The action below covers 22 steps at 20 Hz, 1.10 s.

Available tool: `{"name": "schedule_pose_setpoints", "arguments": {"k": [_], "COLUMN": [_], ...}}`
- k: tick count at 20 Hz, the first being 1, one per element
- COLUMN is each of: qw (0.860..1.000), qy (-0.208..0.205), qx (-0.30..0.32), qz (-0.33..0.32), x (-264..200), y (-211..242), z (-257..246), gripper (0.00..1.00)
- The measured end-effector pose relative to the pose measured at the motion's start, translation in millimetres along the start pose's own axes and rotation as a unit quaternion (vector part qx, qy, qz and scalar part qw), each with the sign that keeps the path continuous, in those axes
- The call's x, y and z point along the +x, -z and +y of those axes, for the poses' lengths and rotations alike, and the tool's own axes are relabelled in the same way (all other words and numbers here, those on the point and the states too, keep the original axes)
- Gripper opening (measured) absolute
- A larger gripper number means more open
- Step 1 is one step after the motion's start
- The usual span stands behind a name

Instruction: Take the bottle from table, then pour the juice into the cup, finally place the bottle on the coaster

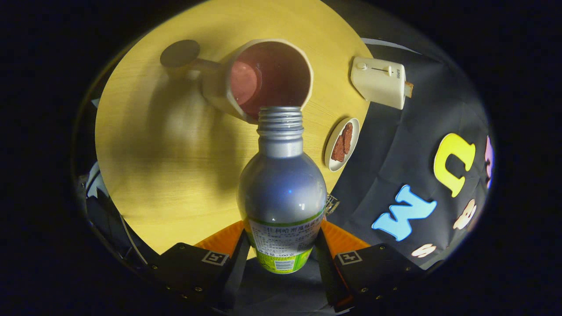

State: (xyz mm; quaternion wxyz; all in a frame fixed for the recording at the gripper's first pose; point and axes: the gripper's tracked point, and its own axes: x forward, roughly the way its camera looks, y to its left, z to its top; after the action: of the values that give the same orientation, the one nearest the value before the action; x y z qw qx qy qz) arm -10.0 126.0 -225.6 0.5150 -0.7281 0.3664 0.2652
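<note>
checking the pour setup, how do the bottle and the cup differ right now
The bottle is silver metal with a narrow threaded neck; the cup is cream with a wide mouth. The bottle is clamped between the gripper fingers; the cup rests on the table. Both are uncapped, and the cup holds reddish liquid.

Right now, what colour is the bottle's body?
Silver bottle with a green label, held between the gripper fingers; gripper view.

A round, pale wooden table (145,175) carries a cup (263,79) of reddish juice near its middle, a dark round coaster (180,52) just beside the cup's handle, and, along one edge, a cream toaster (380,81) and a small dish (341,144) of brown pieces.
</note>
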Motion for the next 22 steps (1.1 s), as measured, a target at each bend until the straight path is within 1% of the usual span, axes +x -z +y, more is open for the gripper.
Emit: {"name": "schedule_pose_setpoints", "arguments": {"k": [3, 6, 8, 10, 12, 14, 17, 19, 22], "qw": [0.998, 0.993, 0.988, 0.978, 0.965, 0.949, 0.917, 0.899, 0.877], "qy": [-0.017, -0.015, -0.021, -0.034, -0.049, -0.067, -0.093, -0.107, -0.11], "qx": [0.055, 0.093, 0.128, 0.174, 0.221, 0.268, 0.342, 0.375, 0.411], "qz": [-0.032, -0.067, -0.09, -0.11, -0.13, -0.151, -0.181, -0.201, -0.224], "x": [4.9, 9.0, 13.3, 14.8, 17.0, 20.1, 21.8, 21.7, 24.6], "y": [-2.5, -5.8, -4.6, -2.2, -1.1, -2.8, -8.9, -13.6, -14.6], "z": [12.1, 16.4, 20.8, 28.3, 35.4, 41.5, 48.5, 50.0, 45.0], "gripper": [0.75, 0.75, 0.75, 0.75, 0.75, 0.75, 0.75, 0.75, 0.75]}}
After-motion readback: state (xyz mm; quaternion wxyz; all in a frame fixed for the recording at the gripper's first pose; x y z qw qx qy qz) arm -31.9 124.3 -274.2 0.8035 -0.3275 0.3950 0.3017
